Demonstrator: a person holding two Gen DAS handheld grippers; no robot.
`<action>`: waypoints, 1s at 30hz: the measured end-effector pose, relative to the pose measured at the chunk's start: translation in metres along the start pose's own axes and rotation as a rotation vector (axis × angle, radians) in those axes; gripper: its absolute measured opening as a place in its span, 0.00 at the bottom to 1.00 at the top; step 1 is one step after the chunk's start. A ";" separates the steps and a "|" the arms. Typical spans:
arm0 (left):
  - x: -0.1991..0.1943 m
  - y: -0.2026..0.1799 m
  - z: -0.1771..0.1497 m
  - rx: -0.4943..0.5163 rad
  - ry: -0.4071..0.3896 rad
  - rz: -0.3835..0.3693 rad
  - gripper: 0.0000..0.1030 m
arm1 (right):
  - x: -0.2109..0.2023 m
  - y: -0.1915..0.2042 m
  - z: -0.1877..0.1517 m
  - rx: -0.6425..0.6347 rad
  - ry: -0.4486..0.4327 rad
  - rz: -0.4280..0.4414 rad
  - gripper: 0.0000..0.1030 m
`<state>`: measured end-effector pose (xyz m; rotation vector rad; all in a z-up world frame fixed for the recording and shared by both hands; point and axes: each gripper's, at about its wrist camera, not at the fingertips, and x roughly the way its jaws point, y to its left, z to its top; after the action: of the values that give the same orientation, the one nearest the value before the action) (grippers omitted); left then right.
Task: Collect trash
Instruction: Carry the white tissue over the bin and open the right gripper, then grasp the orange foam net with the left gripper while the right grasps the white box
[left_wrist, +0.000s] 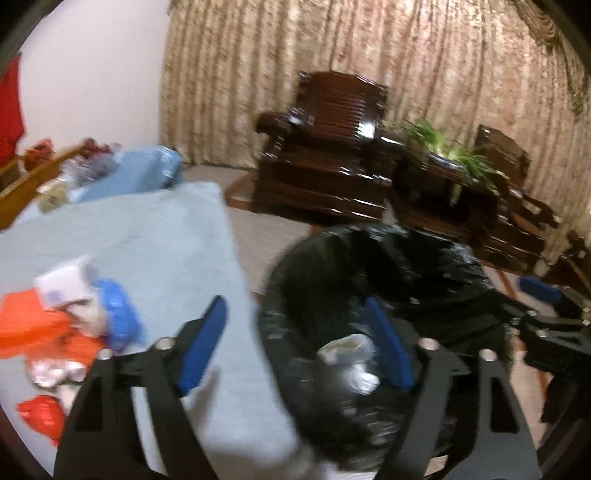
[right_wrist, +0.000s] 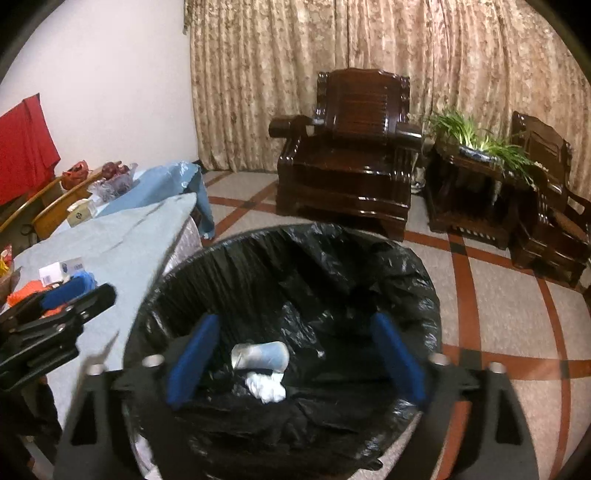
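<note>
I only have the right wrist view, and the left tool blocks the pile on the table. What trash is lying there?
Observer: The left wrist view shows a silvery foil wad just below the orange wrappers.
Operator: Anything else?
Observer: Yes, a red wrapper lies on the cloth, nearer the camera than the foil.
Operator: Is the left tool free to grab?
Observer: The left tool is open, with nothing held between its fingers.
</note>
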<state>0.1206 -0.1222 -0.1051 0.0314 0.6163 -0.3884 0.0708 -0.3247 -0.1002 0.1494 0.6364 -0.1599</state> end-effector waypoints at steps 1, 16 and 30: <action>-0.006 0.007 0.000 0.002 -0.013 0.025 0.83 | -0.001 0.007 0.002 -0.002 -0.007 0.018 0.94; -0.090 0.148 -0.005 -0.117 -0.078 0.385 0.88 | 0.020 0.138 0.018 -0.149 -0.018 0.236 0.94; -0.080 0.216 -0.010 -0.233 0.014 0.406 0.81 | 0.044 0.222 0.018 -0.256 -0.016 0.310 0.94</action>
<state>0.1335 0.1070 -0.0862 -0.0627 0.6482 0.0774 0.1592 -0.1159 -0.0925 -0.0019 0.6050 0.2190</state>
